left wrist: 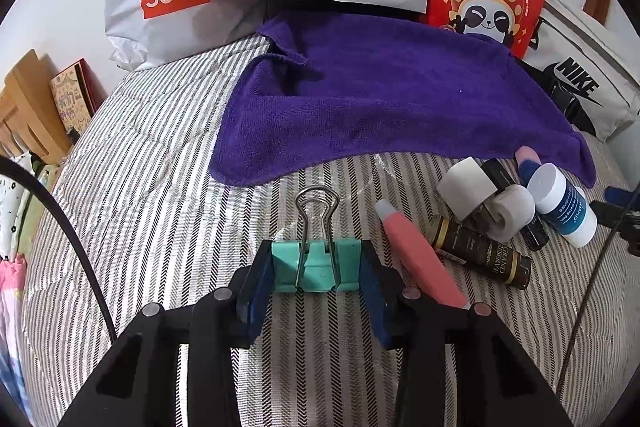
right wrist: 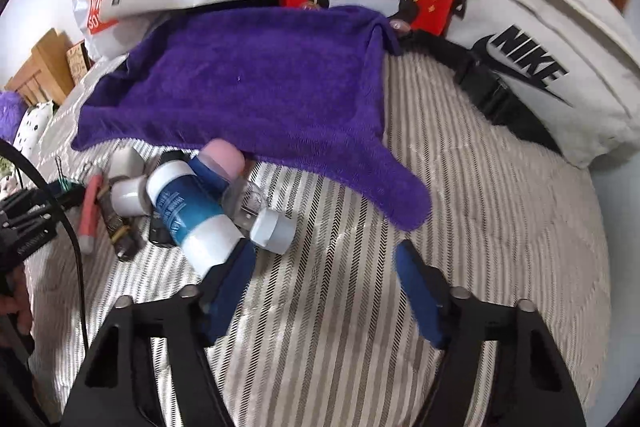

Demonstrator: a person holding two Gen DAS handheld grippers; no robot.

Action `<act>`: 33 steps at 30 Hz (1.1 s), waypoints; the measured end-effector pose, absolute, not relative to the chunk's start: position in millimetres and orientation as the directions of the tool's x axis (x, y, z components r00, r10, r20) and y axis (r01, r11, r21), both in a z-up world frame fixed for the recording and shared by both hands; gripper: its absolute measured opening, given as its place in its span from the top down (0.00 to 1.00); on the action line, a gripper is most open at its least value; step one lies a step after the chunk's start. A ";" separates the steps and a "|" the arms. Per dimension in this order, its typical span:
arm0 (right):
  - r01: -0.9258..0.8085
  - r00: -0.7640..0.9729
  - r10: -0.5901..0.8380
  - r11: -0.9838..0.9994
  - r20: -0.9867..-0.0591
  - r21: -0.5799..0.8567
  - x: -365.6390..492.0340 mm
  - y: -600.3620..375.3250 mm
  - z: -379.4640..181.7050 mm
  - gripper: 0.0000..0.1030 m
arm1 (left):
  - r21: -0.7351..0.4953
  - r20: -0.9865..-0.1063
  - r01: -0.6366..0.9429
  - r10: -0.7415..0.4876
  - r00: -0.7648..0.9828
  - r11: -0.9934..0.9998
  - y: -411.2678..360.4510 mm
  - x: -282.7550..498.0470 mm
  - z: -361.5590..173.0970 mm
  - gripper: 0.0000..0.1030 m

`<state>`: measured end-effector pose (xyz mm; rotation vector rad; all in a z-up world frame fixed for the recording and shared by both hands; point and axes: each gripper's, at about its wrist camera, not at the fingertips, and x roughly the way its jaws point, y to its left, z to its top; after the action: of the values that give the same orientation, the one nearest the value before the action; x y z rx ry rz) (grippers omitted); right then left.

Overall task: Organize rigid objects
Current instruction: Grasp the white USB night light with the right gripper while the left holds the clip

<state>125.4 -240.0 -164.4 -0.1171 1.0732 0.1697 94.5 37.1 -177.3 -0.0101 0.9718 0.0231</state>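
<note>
Teal metal binder clip (left wrist: pixel 316 267) with silver wire handles sits squarely between the blue pads of the left hand-held gripper (left wrist: pixel 316 281) in the left wrist view, lying on the grey-and-white striped bed cover (left wrist: pixel 160 187). The pads press on both ends of the clip, so I judge it grasped, though not yet lifted off the cover. Just to the right of this gripper lies a pink tube (left wrist: pixel 420 259), and beyond it a dark brown tube with gold lettering (left wrist: pixel 480 255), two white rolls (left wrist: pixel 492 203) and a blue-and-white plastic bottle (left wrist: pixel 564 207), all heaped together. Ahead of the gripper spreads a purple terry towel (left wrist: pixel 380 95), bare of objects (possibly the sorting place, though nothing shows that for sure).

From the right wrist view, the right hand-held gripper (right wrist: pixel 324 267) stands released, nothing between its pads. The blue-and-white bottle (right wrist: pixel 196 215) touches the outside of its left finger, and a clear bottle with a pale cap (right wrist: pixel 260 215) lies just ahead and to the left. The purple towel (right wrist: pixel 248 83) lies further ahead, partly over a pink-capped bottle (right wrist: pixel 222 155).

Organising looks barely begun: one clip gripped, the pile unsorted, and every bottle and tube yet to be placed.
</note>
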 end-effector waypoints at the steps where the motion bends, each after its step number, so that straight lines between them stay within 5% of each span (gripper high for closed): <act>1: -0.196 0.453 0.088 0.981 -0.887 -0.003 128.1 -241.1 -168.8 0.41 | 0.001 -0.826 -0.023 0.014 0.563 1.000 37.4 94.5 -177.4 0.62; 10: -0.279 0.487 0.140 0.960 -0.862 -0.001 133.6 -228.0 -177.2 0.43 | 0.003 -0.827 -0.015 0.011 0.562 1.000 38.0 94.1 -177.4 0.62; 15: -0.318 0.473 0.209 0.947 -0.856 0.056 136.2 -225.3 -183.6 0.71 | 0.002 -0.826 -0.016 0.011 0.564 1.000 37.7 94.1 -177.3 0.62; 33: -0.240 0.491 0.200 0.967 -0.848 0.089 113.5 -249.3 -169.7 0.71 | -0.042 -0.838 -0.016 -0.027 0.545 0.999 48.4 91.8 -172.0 0.62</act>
<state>113.5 -249.3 -169.7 -0.0432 1.0233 0.2674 91.8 48.4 -172.0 -0.0463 0.9951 -0.0066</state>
